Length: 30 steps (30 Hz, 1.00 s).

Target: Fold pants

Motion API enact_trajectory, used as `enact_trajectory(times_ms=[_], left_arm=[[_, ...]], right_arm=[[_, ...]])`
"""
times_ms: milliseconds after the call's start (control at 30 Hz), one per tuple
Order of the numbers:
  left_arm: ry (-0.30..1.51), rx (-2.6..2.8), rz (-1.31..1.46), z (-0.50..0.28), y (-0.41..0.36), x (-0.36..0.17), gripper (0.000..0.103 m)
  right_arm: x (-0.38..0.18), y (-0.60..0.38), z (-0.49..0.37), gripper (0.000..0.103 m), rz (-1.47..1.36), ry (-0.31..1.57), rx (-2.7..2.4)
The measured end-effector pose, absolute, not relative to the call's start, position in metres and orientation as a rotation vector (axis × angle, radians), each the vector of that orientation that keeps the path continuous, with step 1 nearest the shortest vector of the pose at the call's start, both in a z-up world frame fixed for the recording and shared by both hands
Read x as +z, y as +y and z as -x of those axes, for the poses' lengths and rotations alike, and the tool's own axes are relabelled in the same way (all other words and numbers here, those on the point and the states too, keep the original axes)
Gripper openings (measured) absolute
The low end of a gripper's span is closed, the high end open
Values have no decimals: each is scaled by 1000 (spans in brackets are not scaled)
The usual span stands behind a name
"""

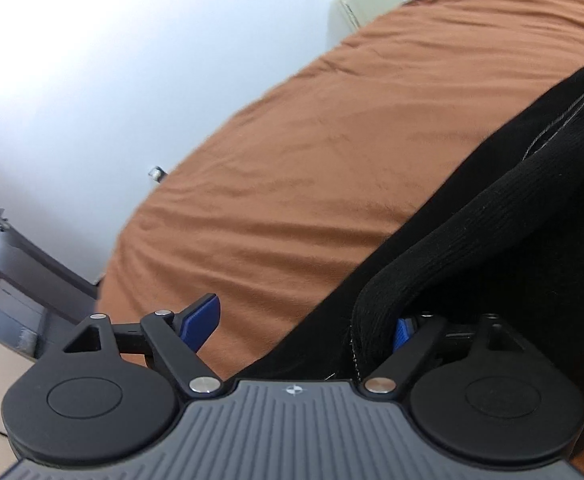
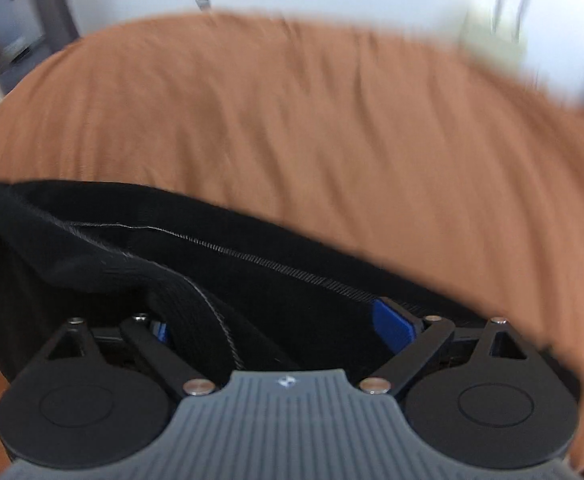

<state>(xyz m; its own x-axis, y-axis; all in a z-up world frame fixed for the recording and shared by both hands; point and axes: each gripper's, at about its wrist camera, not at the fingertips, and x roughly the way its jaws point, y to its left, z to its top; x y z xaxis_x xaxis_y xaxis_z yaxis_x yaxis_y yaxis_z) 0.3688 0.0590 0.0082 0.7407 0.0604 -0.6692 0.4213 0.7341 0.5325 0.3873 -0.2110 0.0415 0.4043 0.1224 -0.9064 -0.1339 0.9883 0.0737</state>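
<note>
my left gripper is spread wide, black pants waistband against its right finger. my right gripper is likewise spread, waistband lying between its fingers over the orange bed.

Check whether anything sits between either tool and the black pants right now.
Nothing visible does. The pants already lie between both open tools' fingers, left tool and right tool, on the orange sheet.

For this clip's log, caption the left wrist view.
Left gripper, jaws wide open, straddles the ribbed waistband of black pants on a rust-orange bedsheet.
</note>
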Motion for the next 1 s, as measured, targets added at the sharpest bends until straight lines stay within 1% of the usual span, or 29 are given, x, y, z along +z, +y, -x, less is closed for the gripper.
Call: enact_trajectory(times_ms=[67,133,200,333,433,500,600,667,733,867,933,1000], left_arm=[[740,-245,-752,-373,56,-8,98],[776,-293,-746,-373,56,-19,88],[784,-315,-729,-370,58,-19,87],[756,-343,-740,-356,64,7,90],[739,-363,-784,-341,66,35,96],[733,-367,-793,-336,65,48,97],[740,-334,-784,-336,63,58,98],[748,-318,-771,-337,63,58,98],[763,-301,-743,-340,63,56,98],[769,-267,-724,-343,58,45,98],[772,-252,-716,-344,55,40,98],[777,-234,-709,-345,54,35,97]], right_arm=[[22,-215,-402,90,-70,1214,170],[8,-215,-402,90,-80,1265,175],[11,-212,-396,90,-64,1266,194],[50,-220,-370,91,-55,1173,261],[94,-239,-337,95,-111,1074,277],[119,-252,-317,95,-146,1021,290],[148,-270,-279,98,-163,977,275],[155,-274,-244,98,-70,965,273],[148,-283,-203,98,48,983,261],[100,-292,-113,98,410,1025,264],[76,-292,-85,98,554,1030,286],[55,-296,-63,98,693,987,292]])
